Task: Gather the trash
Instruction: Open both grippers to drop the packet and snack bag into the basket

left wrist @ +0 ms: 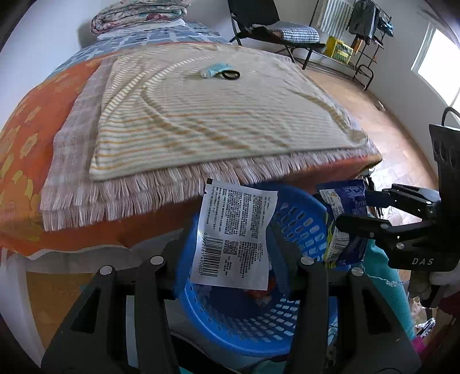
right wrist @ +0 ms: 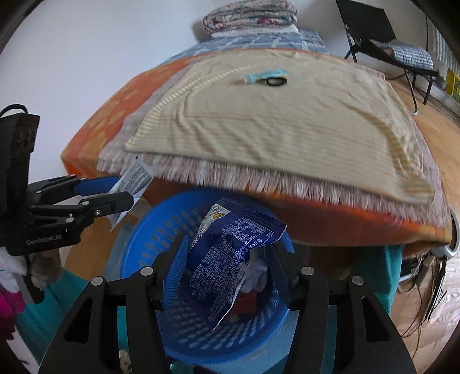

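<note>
My left gripper [left wrist: 233, 230] is shut on a white printed packet [left wrist: 234, 233] with a barcode and holds it over a blue perforated basket [left wrist: 253, 325]. My right gripper [right wrist: 227, 259] is shut on a dark blue snack wrapper [right wrist: 230, 259] above the same basket [right wrist: 189, 330]. The right gripper with its wrapper [left wrist: 345, 218] also shows at the right of the left wrist view. The left gripper with the white packet [right wrist: 135, 175] shows at the left of the right wrist view. Some red and white trash [left wrist: 258, 296] lies in the basket.
A bed with an orange cover [left wrist: 28, 138] and a striped beige blanket [left wrist: 215, 115] lies ahead. A light blue tube [left wrist: 214, 70] and a black hair tie [left wrist: 230, 74] lie on the blanket. A black folding chair [left wrist: 276, 31] and a clothes rack [left wrist: 365, 26] stand at the back right.
</note>
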Motion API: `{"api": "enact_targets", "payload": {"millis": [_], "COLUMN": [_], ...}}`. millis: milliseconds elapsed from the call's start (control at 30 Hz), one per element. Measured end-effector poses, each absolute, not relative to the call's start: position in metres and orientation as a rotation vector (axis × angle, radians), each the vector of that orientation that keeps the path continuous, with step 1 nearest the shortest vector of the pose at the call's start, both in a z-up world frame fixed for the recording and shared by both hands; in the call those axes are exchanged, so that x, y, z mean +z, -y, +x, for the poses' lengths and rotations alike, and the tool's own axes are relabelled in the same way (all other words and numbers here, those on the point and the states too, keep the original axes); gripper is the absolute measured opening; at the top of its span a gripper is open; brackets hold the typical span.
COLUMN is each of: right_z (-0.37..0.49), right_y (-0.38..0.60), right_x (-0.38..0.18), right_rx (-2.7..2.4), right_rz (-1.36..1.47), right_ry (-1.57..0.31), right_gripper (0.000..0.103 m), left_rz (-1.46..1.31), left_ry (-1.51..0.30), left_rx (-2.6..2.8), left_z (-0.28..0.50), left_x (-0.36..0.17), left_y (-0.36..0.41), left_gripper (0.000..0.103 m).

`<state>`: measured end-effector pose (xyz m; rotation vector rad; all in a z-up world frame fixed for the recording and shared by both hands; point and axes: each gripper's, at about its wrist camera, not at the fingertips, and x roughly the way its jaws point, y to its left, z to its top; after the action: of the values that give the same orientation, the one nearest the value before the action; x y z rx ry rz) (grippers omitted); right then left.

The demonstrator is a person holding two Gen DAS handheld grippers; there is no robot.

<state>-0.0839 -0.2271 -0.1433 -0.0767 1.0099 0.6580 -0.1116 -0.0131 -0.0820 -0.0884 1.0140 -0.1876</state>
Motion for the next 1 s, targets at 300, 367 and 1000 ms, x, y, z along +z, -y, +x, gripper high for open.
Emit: {"api": "enact_targets", "payload": {"millis": [300,367,1000], "right_z": [-0.094,-0.095,-0.091], "right_y": [0.229,0.228,0.232], "right_x": [-0.159,-0.162,-0.17], "right_rx": [0.647,0.643,0.594], "right_rz": [-0.097,-0.098,-0.094], "right_ry": [-1.05,-1.063,-1.116], "right_gripper": [0.055,0.055,0.061], "left_rz": [-0.06,-0.059,-0.048], "left_ry": [-1.045,-1.057,-1.09], "left_rx": [-0.222,-0.231,-0.21], "left_z": [-0.12,-0.121,-0.12], "left_x": [-0.093,-0.096,-0.105], "left_y": [0.029,0.031,0.031], "left_gripper": [0.053,0.053,0.067]}}
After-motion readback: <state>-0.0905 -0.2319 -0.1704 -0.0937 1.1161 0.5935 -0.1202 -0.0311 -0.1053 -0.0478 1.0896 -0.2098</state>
